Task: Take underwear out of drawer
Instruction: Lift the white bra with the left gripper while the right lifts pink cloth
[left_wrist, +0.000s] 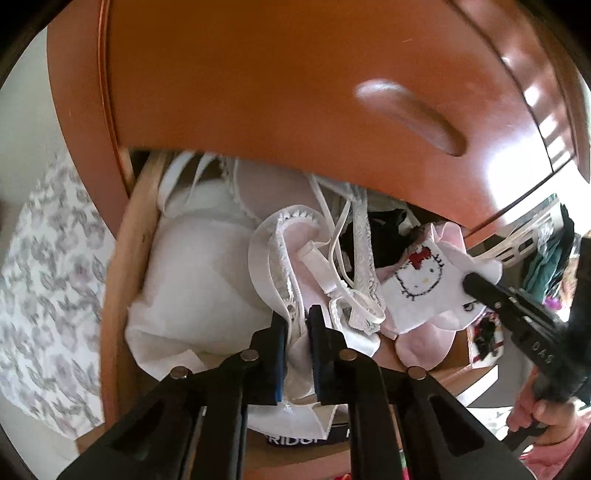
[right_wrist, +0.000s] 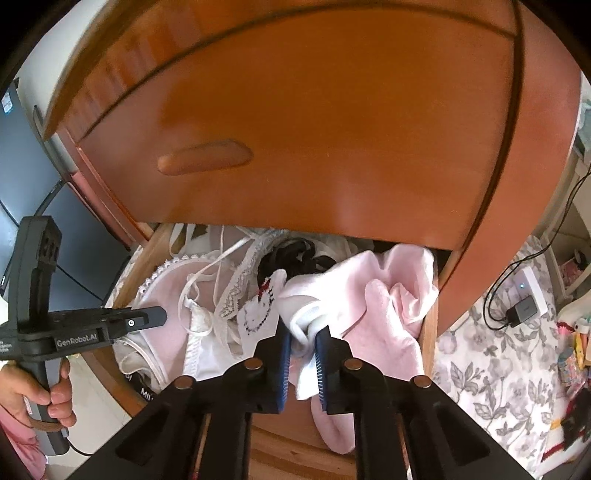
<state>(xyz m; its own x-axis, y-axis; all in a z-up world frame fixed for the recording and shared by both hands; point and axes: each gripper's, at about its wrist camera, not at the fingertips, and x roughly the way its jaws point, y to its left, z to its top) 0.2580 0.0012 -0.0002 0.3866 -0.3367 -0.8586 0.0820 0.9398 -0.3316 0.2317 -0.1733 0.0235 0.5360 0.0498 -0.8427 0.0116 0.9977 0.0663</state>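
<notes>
Underwear fills the open drawer (left_wrist: 122, 258), a soft heap of white, pink and black things under the brown wooden front (left_wrist: 295, 81) of the drawer above. The left gripper (left_wrist: 297, 325) reaches into the near side of the heap, and its two fingers are close together with a fold of the white lacy piece (left_wrist: 280, 236) pinched between them. Maybe it holds that edge because the lace sticks up and is easy to catch. The right gripper (right_wrist: 303, 339) is further to the right, and its blue pads (right_wrist: 284, 354) are squeezed on a bunched bit of the pink and white garment (right_wrist: 388, 295). That piece has a cat face patch (right_wrist: 258, 314) on it, and part of it hangs over the front edge of the drawer, so it looks partly out already. A hand (right_wrist: 48, 391) grips the handle of the left tool, and another hand (left_wrist: 543, 410) grips the right tool. Thin white straps (left_wrist: 340, 236) lie across the middle of the heap between the two grips, and they could snag and drag other things along if one piece is pulled up. Both pieces are still touching the heap, so nothing is fully out yet. A flowery cloth (right_wrist: 498, 354) lies beside the drawer.
</notes>
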